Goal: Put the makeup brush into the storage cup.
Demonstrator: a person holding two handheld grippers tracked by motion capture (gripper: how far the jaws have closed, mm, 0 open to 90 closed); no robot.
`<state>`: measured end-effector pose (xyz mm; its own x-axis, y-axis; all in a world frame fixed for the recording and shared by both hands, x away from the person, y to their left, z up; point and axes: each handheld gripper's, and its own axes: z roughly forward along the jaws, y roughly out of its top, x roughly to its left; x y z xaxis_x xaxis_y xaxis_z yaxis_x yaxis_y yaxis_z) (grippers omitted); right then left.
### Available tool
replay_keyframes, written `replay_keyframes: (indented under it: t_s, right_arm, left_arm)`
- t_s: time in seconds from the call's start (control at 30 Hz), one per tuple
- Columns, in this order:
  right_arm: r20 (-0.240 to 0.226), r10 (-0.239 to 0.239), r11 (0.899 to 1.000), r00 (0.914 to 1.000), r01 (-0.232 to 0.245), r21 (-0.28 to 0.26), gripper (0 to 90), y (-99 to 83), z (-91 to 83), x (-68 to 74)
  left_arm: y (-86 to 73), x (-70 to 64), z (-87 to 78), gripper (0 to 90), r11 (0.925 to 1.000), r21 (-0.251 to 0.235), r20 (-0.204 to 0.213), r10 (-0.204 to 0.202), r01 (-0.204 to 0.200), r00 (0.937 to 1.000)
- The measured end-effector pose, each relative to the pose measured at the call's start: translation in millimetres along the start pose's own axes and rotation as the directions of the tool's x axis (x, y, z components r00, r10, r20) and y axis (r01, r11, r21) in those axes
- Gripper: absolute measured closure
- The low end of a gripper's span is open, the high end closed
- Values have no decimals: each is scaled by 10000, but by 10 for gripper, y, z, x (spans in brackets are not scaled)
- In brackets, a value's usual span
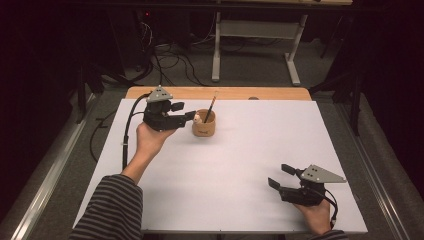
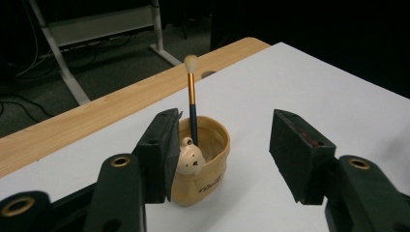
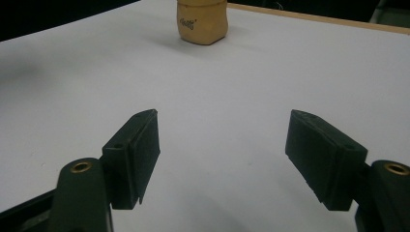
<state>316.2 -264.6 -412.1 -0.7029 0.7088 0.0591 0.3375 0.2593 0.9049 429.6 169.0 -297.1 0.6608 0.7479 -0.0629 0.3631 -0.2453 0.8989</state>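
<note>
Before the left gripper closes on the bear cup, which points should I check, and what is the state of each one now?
1. Left gripper open: ok, jaws stand wide apart.
2. Bear cup between the jaws: not ok, it sits by the one jaw, off centre.
3. Cup upright on the white table cover: ok.
4. Makeup brush standing in the cup, bristles up: ok, but it leans.
5. Jaw touching the cup: cannot tell.
6. Right gripper out of the way: ok, open and far from the cup.

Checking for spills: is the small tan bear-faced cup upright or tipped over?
Upright. The small tan bear-faced cup stands on its base on the white table sheet, mouth up, with the blue-handled brush standing in it.
</note>
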Motion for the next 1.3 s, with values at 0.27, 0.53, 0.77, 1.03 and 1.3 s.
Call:
replay_keyframes:
  t_s: [0.27,0.53,0.77,1.03,1.3]
  right_arm:
    - [5,1,10000,10000,-1,9,298,0,1,4]
    - [-9,-31,10000,10000,31,22,297,1,3,5]
    - [-4,-36,10000,10000,36,13,297,1,5,5]
    - [4,-25,10000,10000,25,19,297,0,5,7]
    - [12,-22,10000,10000,22,34,297,0,6,6]
  left_arm:
    - [-37,-9,-93,447,9999,-118,28,-51,51,10000]
    - [-77,-6,-197,447,9995,-270,27,-142,143,9999]
    - [-141,-10,-265,445,9994,-271,48,-225,226,9997]
    - [-210,6,-360,445,9985,-425,23,-359,360,9994]
    - [-265,23,-453,444,9975,-527,-1,-478,477,9989]
